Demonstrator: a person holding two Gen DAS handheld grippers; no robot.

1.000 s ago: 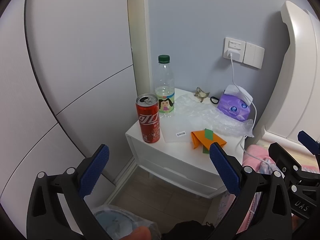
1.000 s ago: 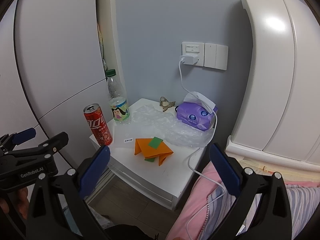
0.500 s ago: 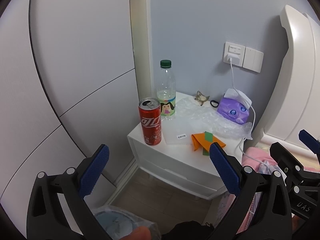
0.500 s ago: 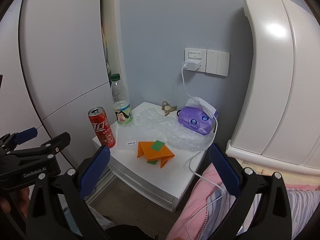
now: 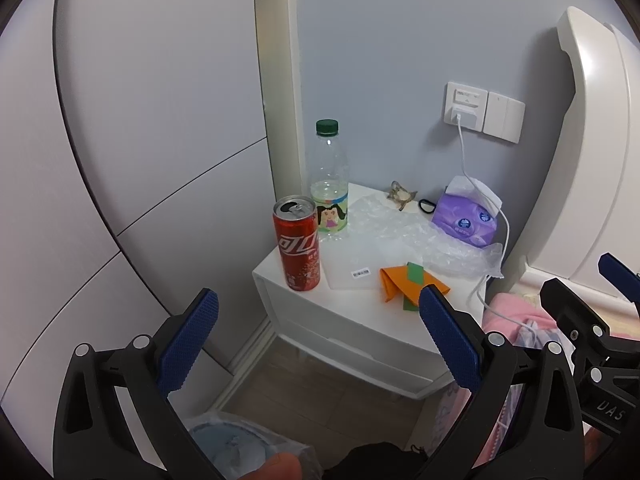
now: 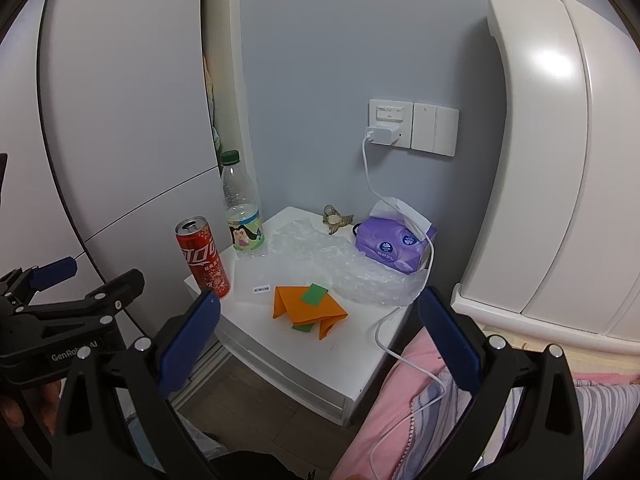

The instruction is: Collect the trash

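A white nightstand [image 5: 360,328] holds a red cola can [image 5: 297,244] at its front left, a nearly empty plastic bottle [image 5: 329,184] behind it, crumpled clear bubble wrap [image 5: 416,236], and folded orange and green paper [image 5: 408,282]. The same can [image 6: 203,258], bottle [image 6: 242,210], wrap [image 6: 340,260] and paper [image 6: 308,306] show in the right wrist view. My left gripper [image 5: 316,336] is open and empty, short of the nightstand's front. My right gripper [image 6: 318,334] is open and empty, just before the nightstand's front edge.
A purple tissue pack [image 5: 466,222], a small figurine [image 5: 400,196] and a white charger cable [image 6: 384,240] sit at the back of the nightstand. A plastic-lined bin [image 5: 240,446] is on the floor below. Pink bedding [image 6: 420,400] lies right; a white headboard [image 6: 540,160] stands behind.
Both grippers have drifted slightly; the nightstand and its items sit a little lower and further right in the views. Both stay open and empty.
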